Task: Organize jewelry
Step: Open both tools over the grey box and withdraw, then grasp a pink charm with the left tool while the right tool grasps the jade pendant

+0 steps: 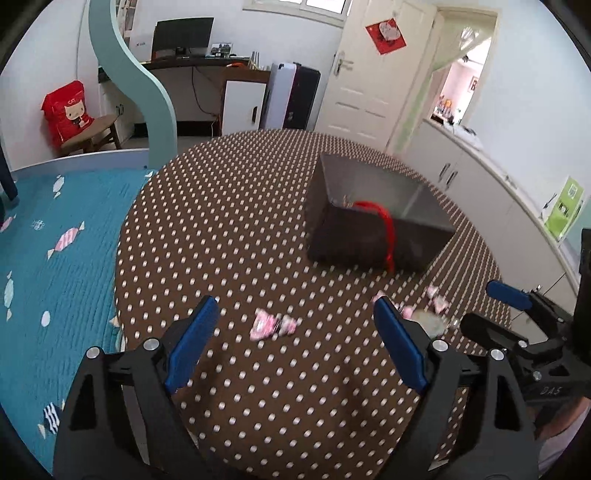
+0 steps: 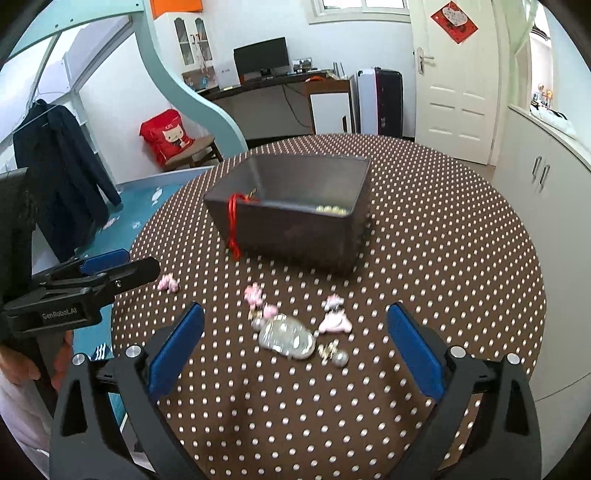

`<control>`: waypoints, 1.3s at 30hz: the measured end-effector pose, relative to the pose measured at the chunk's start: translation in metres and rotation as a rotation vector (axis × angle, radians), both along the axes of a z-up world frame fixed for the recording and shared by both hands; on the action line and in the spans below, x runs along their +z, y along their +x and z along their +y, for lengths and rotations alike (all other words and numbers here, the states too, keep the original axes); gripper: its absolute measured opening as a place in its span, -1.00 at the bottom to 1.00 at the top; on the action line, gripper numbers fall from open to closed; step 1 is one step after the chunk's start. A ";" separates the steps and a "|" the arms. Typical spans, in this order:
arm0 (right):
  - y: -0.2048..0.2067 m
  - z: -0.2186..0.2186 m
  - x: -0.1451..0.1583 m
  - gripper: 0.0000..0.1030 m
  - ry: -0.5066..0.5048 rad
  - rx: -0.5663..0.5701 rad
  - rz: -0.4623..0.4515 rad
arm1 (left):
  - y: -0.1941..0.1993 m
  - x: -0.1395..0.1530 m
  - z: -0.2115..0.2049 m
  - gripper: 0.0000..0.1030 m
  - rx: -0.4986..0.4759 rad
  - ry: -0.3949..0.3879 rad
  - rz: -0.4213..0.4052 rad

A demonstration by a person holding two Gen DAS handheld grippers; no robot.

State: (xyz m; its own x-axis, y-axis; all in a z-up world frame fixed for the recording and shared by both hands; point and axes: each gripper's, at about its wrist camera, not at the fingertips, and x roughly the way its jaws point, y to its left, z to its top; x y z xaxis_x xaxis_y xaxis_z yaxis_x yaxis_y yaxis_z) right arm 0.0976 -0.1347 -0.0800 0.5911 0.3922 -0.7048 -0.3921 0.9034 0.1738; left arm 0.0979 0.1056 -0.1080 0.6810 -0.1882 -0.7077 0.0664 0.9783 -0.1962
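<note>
A dark grey open box (image 1: 369, 225) (image 2: 295, 221) stands on the round brown polka-dot table (image 1: 240, 229) (image 2: 443, 240). A red cord (image 1: 386, 229) (image 2: 233, 225) hangs over its rim, and pearl beads (image 2: 330, 209) lie inside. My left gripper (image 1: 295, 332) is open and empty, with a pink hair clip (image 1: 273, 324) between its fingers on the table. My right gripper (image 2: 295, 343) is open and empty over a silvery brooch (image 2: 286, 336), pink clips (image 2: 334, 318) (image 2: 258, 299) and a pearl earring (image 2: 338, 356). The right gripper also shows in the left wrist view (image 1: 491, 306), and the left gripper in the right wrist view (image 2: 122, 264).
Another pink clip (image 2: 168, 283) lies left of the group. A bed with a blue patterned cover (image 1: 55, 258) borders the table's left side. White cabinets (image 1: 480, 192) stand to the right. A desk with a monitor (image 1: 184, 35) and a door (image 1: 373, 70) are at the back.
</note>
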 end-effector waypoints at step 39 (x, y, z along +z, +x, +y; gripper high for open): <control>-0.001 0.026 -0.021 0.25 -0.051 0.158 -0.030 | 0.003 -0.029 0.004 -0.81 -0.030 -0.098 0.056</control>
